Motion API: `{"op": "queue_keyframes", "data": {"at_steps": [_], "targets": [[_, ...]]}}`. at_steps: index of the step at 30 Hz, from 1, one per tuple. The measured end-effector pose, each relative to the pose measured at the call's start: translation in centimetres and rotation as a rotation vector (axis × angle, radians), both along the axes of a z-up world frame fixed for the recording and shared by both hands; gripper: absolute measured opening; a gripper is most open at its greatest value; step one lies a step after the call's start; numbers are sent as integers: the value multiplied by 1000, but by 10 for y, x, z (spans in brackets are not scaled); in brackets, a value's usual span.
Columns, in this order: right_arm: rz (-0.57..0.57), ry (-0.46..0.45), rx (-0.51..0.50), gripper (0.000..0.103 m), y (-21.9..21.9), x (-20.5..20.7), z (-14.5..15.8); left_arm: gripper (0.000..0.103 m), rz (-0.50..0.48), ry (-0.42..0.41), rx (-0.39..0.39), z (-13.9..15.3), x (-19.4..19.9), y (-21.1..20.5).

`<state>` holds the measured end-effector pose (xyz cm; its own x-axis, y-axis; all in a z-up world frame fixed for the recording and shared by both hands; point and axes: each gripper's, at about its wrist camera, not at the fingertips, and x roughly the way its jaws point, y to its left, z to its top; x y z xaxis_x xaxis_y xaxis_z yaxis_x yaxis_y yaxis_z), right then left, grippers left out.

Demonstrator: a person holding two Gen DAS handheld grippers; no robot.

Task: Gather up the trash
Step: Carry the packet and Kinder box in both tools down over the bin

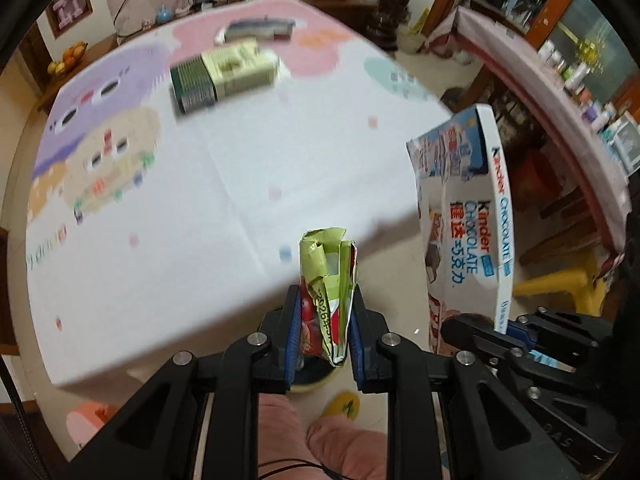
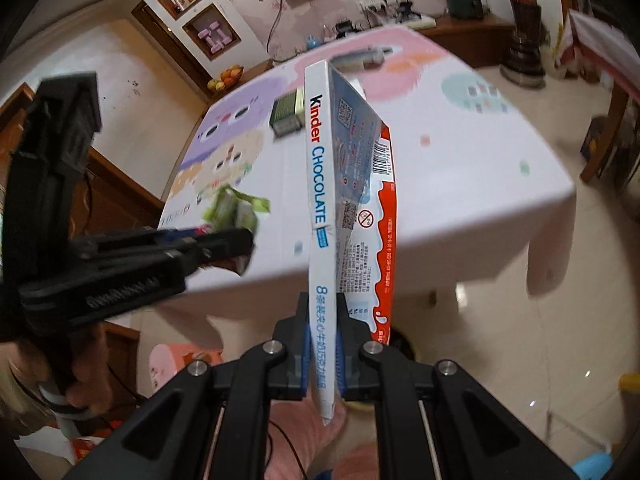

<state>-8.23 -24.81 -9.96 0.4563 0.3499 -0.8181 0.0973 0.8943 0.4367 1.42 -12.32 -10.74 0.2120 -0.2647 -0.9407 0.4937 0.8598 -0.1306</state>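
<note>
Crumpled wrapper (image 1: 327, 294) sat upright, clamped in your left gripper (image 1: 323, 330) off the table (image 1: 240, 184) edge, w/ chocolate box (image 2: 320, 216) pinched lengthwise in your right gripper (image 2: 323, 350) just beside; no bin visible.

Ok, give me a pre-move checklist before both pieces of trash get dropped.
1. Left gripper shut on the crumpled green wrapper: ok.
2. Right gripper shut on the Kinder Chocolate box, pinched along its thin edge: ok.
3. Both items lifted clear of the table: ok, each hangs in front of its near edge.
4. Bin located under the grippers: cannot tell; only a dark round shape shows below the left gripper.
5. The two loads apart from each other: ok, a gap shows between them.
6. Table fully cleared: not ok, a green and cream box and a grey item remain.
</note>
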Motion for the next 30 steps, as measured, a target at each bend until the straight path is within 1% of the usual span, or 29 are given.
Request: {"op": "queue_keyframes", "data": {"at_steps": [3,7,10,12,15,17,20,24,27,30], "targets": [[-10,54,47,9,3,-18,-26,19,-21,40,39,-30,-23,-2],[-31,135,105,9,10,-32,-68,19,-52,75,90,-75,-42,-2],[-51,198,144,9,20,-42,-109,19,-63,105,108,-112,-48,0],[-63,242,168,9,25,-45,-139,19,-64,125,116,-144,-50,2],[-97,315,212,9,27,-44,-186,20,-76,137,130,-181,-51,4],[-121,356,234,9,27,-42,-215,20,-88,148,141,-212,-51,4],[-159,415,312,9,25,-40,-263,21,-95,161,164,-252,-51,5],[-178,483,356,9,24,-39,-314,22,-86,190,191,-301,-47,10],[-166,531,367,9,26,-29,-347,23,-82,207,200,-324,-50,8],[-146,580,363,9,33,-24,-374,27,-94,211,208,-345,-46,7]]}}
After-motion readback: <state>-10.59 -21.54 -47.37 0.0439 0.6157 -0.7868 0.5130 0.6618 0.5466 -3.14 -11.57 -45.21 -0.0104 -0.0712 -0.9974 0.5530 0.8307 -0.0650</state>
